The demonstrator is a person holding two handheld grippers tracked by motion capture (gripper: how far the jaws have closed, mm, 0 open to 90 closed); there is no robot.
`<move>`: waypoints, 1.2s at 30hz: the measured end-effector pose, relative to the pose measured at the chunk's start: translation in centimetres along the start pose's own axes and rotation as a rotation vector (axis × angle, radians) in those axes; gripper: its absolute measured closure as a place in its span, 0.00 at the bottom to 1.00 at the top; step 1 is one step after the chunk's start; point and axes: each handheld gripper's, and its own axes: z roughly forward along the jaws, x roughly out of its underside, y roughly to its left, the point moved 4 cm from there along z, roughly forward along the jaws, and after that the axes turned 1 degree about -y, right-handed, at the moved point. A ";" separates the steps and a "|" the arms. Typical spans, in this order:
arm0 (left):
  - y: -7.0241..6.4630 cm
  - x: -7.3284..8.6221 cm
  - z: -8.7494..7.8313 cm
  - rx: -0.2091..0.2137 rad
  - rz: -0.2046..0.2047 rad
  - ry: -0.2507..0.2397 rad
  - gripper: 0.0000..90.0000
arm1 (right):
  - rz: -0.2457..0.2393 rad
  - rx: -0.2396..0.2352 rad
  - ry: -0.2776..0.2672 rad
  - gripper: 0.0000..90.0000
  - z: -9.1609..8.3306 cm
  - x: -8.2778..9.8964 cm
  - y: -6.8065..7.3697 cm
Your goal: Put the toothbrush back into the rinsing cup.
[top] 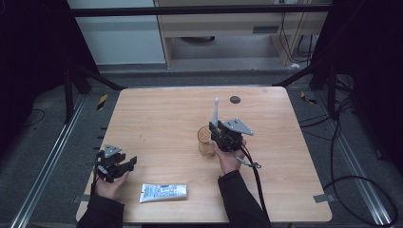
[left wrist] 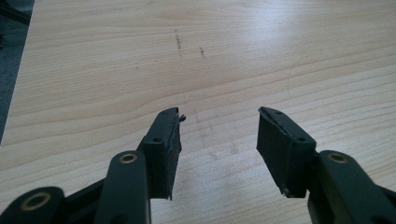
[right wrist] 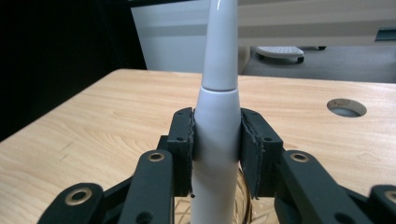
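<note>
Toothbrush (right wrist: 217, 126) axis stands near vertical, head toward the top of the frame, its handle clamped between the pads of my right gripper (top: 217, 129). The amber glass cup (top: 206, 141) sits directly beneath, centre right of the high view, so I judge a straight descent seats the handle inside it. My left gripper (left wrist: 218, 135) rests lower left, jaws apart and empty.

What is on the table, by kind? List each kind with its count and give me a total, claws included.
Electric toothbrush, white, upright in the right claw: 1
Amber glass cup, under the toothbrush: 1
Toothpaste tube, lying flat at the near edge: 1
Claws, left claw open and empty, right claw shut on the toothbrush: 2
Total: 5
</note>
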 end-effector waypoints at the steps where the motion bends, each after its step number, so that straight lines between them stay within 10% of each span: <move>1: 0.0 0.0 0.0 0.000 0.000 0.001 0.54 | -0.004 0.000 0.005 0.75 0.0 0.1 0.0; 36: 0.0 0.1 0.1 0.002 0.008 0.005 0.47 | -0.046 -0.053 0.083 0.70 -0.8 0.8 0.1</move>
